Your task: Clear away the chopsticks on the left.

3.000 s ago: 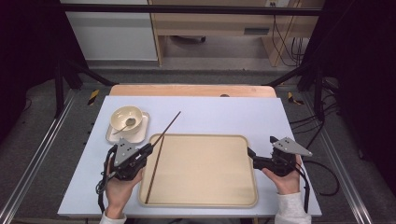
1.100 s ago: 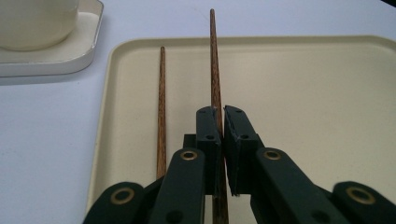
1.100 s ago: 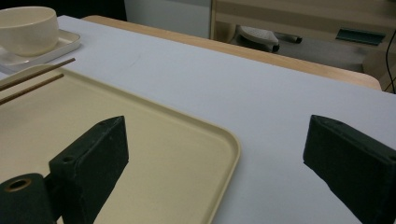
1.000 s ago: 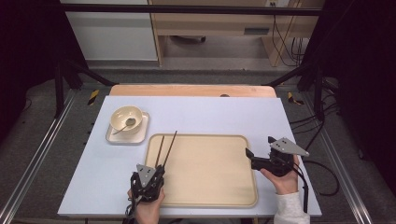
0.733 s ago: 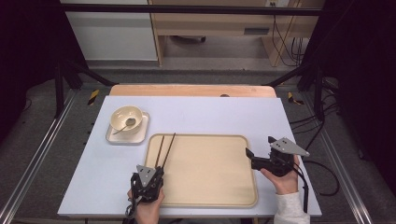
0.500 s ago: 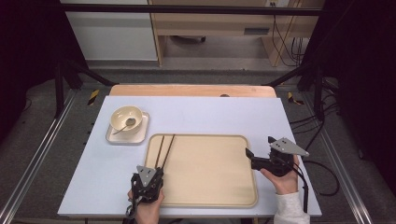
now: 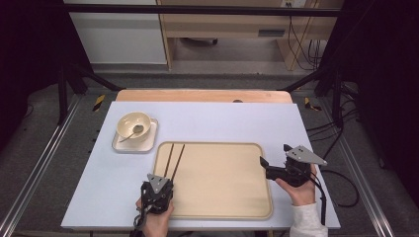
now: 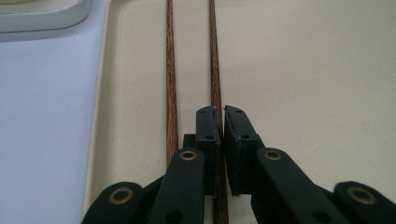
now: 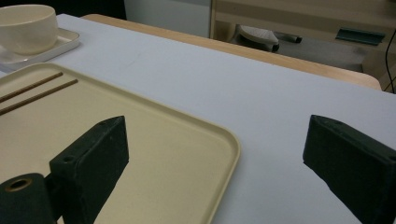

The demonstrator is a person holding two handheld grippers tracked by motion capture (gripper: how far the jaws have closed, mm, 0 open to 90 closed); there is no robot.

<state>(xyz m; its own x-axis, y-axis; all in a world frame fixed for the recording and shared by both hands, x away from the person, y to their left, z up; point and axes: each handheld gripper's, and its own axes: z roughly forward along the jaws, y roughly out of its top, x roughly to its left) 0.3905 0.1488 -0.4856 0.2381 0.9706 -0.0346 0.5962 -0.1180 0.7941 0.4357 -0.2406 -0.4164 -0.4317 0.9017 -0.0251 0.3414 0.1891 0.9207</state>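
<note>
The left gripper point(image 8: 220, 112) has its jaws closed on the right-hand chopstick point(image 8: 215, 70) of a brown wooden pair, pinching it near its close end, while the other chopstick point(image 8: 170, 79) lies free just beside it at 9 o'clock, parallel and not touching. Both sticks rest in the left part of the beige tray point(image 7: 232, 207) and point toward 12 o'clock in the high view. The right gripper point(image 9: 215, 140) hangs at the tray's 3 o'clock edge with its jaws wide apart and nothing between them; one jaw is over the tray's corner, the other over the bare pale desk point(image 7: 237, 118). From the tray, at about 10 o'clock, a cream bowl point(image 7: 134, 126) with a spoon point(image 7: 132, 132) in it stands on a small square plate point(image 7: 150, 143). No brand, label or writing can be read on any of these.
</note>
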